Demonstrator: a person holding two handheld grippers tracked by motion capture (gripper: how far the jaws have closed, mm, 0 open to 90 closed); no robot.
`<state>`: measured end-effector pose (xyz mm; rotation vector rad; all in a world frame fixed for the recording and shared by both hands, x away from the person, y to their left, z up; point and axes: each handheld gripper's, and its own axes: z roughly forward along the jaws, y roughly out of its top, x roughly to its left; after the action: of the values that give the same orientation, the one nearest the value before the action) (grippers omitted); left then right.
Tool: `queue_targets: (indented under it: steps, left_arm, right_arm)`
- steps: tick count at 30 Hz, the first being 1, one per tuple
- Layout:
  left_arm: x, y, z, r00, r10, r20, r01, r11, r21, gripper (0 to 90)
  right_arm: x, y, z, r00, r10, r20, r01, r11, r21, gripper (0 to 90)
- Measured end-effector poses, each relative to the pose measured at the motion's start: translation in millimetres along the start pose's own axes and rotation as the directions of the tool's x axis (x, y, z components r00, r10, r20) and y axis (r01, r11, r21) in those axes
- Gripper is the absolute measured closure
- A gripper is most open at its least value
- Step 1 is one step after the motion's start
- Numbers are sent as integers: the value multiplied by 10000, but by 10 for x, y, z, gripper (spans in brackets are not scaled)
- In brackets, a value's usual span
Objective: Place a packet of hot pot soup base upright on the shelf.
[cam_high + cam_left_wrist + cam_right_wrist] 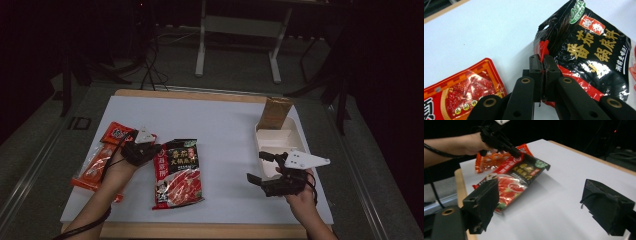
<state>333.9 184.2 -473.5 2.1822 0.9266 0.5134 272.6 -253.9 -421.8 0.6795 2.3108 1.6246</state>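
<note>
Near the table's left edge lies an orange-red sachet. Just right of it the left gripper is clenched on the upper left corner of the black soup-base packet, whose long axis runs toward the near edge. Bare table separates it from the released right gripper and the white tray at the right edge.

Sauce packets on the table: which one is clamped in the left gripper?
The black-and-red packet, pinched at its edge by the left gripper. The orange-red packet lies flat beside it, untouched.
</note>
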Motion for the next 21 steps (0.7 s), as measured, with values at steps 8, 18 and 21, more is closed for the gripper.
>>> queue_targets:
  steps: [8, 18, 21]
  left_arm:
    - [-124, 89, -182, 9996, 267, -79, -271, 9981, -549, 889]
    - [-312, 190, -399, 9978, 657, -64, -660, 9899, -1254, 890]
    - [-386, 220, -474, 9962, 871, -27, -865, 9840, -1558, 889]
  right_arm:
    - [9, 31, -12, 9987, -400, 331, 403, 9991, -93, 171]
    - [-4, 57, -40, 9993, -91, 376, 92, 10000, -24, 162]
    - [2, 59, -43, 9989, -112, 460, 116, 9999, -80, 162]
